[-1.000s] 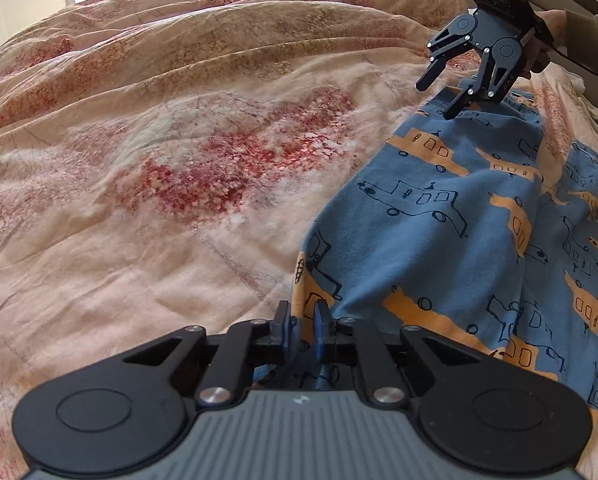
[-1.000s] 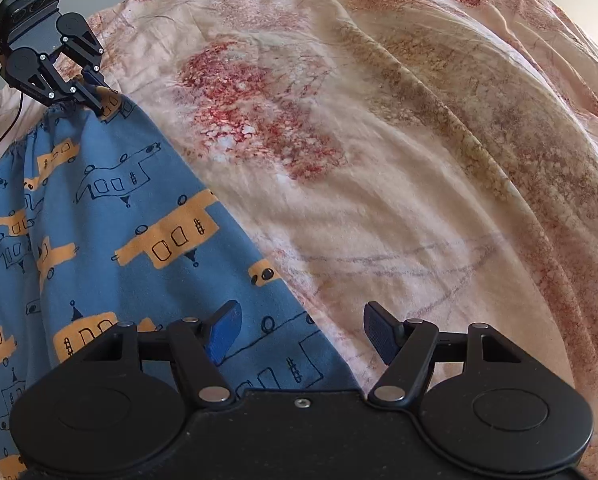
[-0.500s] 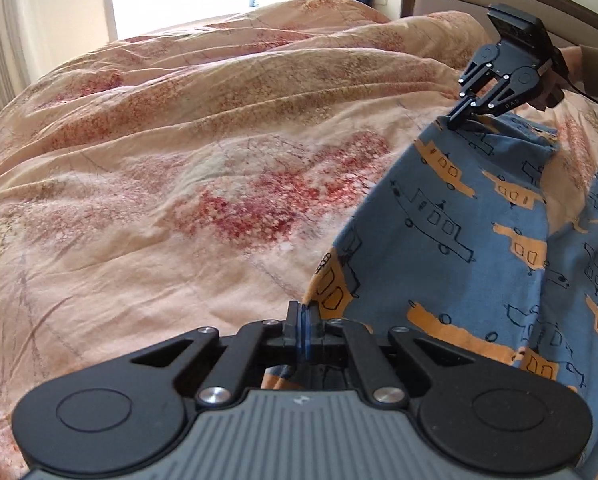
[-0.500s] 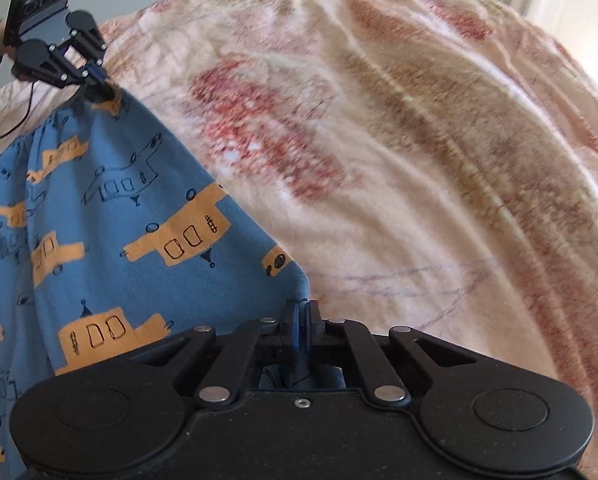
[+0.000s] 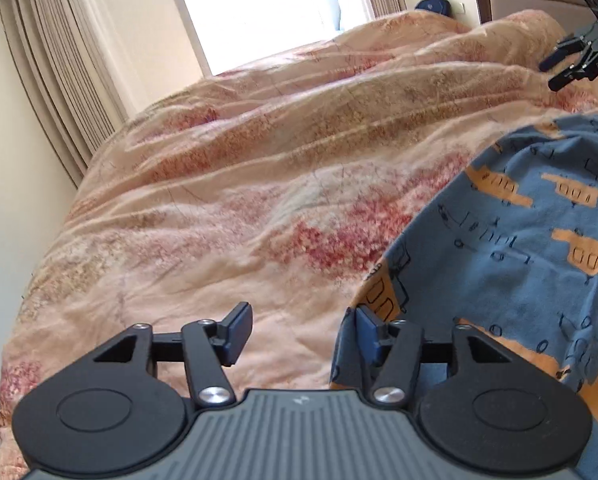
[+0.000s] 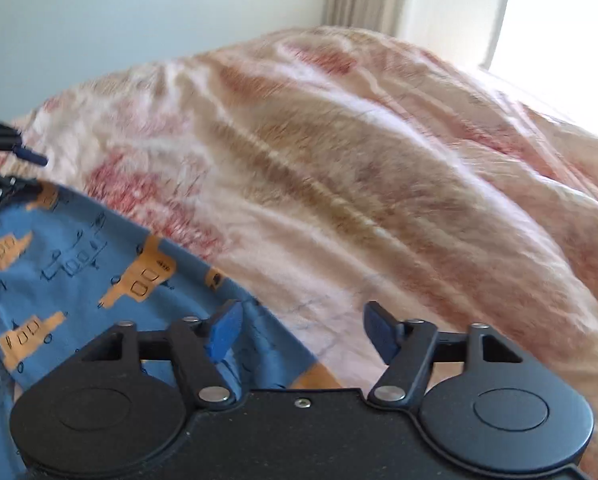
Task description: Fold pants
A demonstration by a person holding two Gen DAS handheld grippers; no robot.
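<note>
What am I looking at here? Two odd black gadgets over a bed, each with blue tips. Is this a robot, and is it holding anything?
No robot arm here: a person carries a hand-held gripper in each hand, a two-fingered clamp with a camera that looks forward along its fingers. One picture comes from the left hand-held gripper, the other from the right hand-held gripper; each also shows the other far off, near the picture's edge. On the bed lies a rumpled floral duvet, and on it blue children's pants printed with orange vehicles, which are to be folded. Both sets of jaws have just been opening and now stand apart. The left one's right finger sits at the cloth's edge, but nothing is pinched, so the pants lie loose on the duvet.
</note>
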